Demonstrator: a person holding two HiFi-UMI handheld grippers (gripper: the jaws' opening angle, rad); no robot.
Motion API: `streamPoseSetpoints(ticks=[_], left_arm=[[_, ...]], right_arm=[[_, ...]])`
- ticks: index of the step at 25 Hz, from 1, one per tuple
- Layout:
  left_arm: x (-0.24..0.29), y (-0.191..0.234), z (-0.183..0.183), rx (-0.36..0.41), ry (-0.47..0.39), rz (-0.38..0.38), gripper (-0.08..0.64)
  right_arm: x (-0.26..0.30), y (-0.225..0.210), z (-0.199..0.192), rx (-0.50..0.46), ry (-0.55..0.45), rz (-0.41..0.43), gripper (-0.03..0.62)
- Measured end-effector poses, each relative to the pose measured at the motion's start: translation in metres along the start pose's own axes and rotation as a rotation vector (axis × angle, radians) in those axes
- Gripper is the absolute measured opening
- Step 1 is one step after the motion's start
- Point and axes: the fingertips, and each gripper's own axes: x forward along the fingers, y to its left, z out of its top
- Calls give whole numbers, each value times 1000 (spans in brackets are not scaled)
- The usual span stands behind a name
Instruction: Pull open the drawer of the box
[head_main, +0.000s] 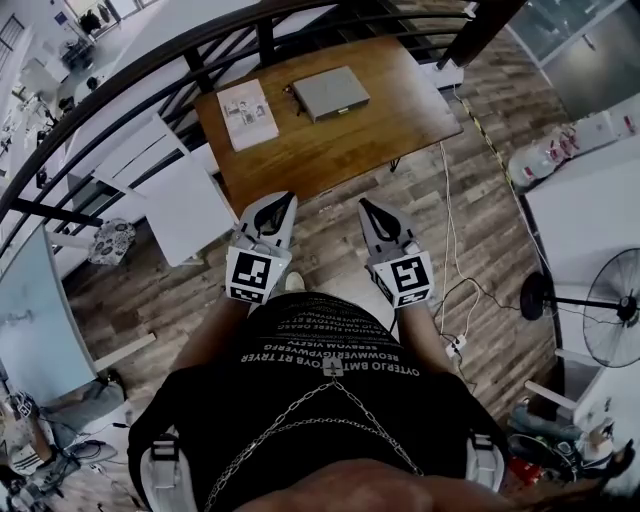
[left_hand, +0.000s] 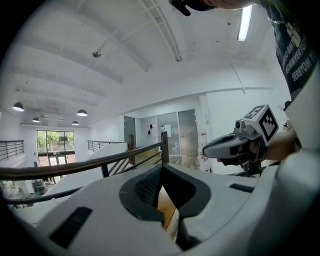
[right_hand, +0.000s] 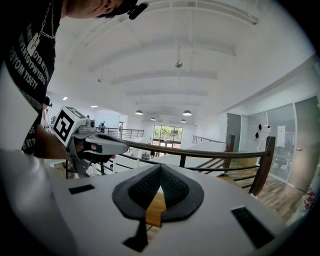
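Observation:
A flat grey box lies on the far part of a wooden table, its drawer closed as far as I can tell. Both grippers are held close to the person's body, short of the table's near edge and pointing toward it. My left gripper is shut with nothing between its jaws, its tips meeting. My right gripper is also shut and empty, its tips touching. Each gripper view shows the other gripper beside it: the right gripper and the left gripper.
A white booklet lies on the table left of the box. A black railing curves behind and left of the table. White boards stand at the left, a fan and floor cables at the right.

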Motion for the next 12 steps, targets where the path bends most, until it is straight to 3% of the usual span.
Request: streamPoseSetpoints(ticks=[12], left_arm=[[10,30,-15,-36,-9,-75,5]], right_arm=[[19,8,8,-34,-18,-81,-3]])
